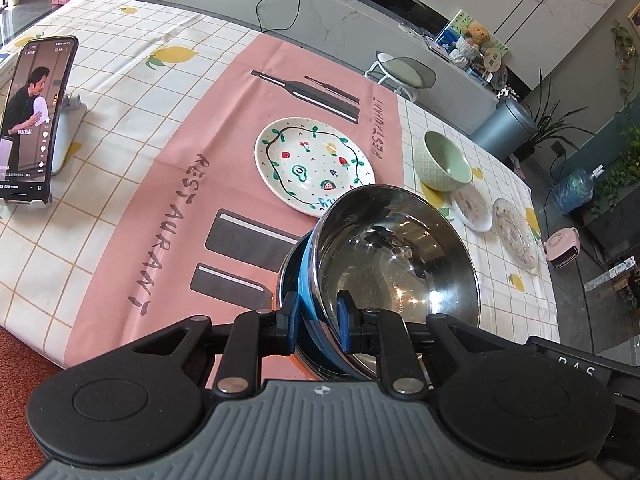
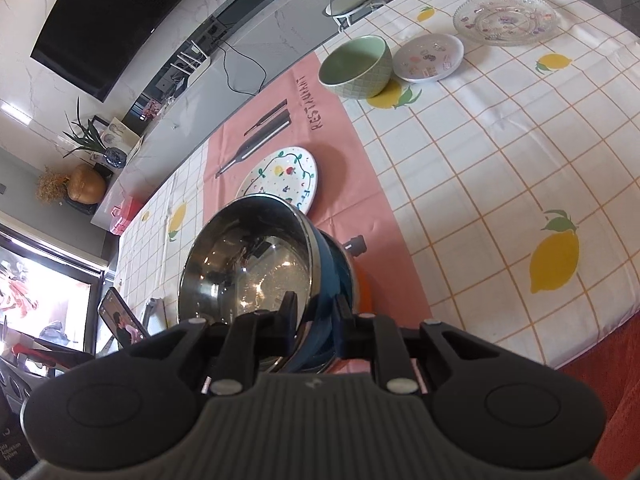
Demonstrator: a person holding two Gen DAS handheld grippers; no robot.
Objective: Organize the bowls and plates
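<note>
A steel bowl (image 1: 392,248) with a blue outside tilts over the front of the pink placemat (image 1: 172,208). My left gripper (image 1: 318,308) is shut on its near rim, one blue pad inside and one outside. In the right wrist view the same bowl (image 2: 248,260) fills the centre, and my right gripper (image 2: 316,308) is shut on the rim beside the left one. A darker rim and a bit of orange show under the bowl. Behind it lies a painted plate (image 1: 312,160) (image 2: 284,176). Further right stand a green bowl (image 1: 442,160) (image 2: 356,66), a small plate (image 1: 472,206) (image 2: 428,58) and a glass plate (image 1: 516,232) (image 2: 506,18).
A phone (image 1: 34,120) on a stand plays a video at the left of the table. The lemon-print tablecloth (image 2: 500,168) runs to the front edge, with red floor below. A stool (image 1: 404,72) and a grey bin (image 1: 506,124) stand beyond the far side.
</note>
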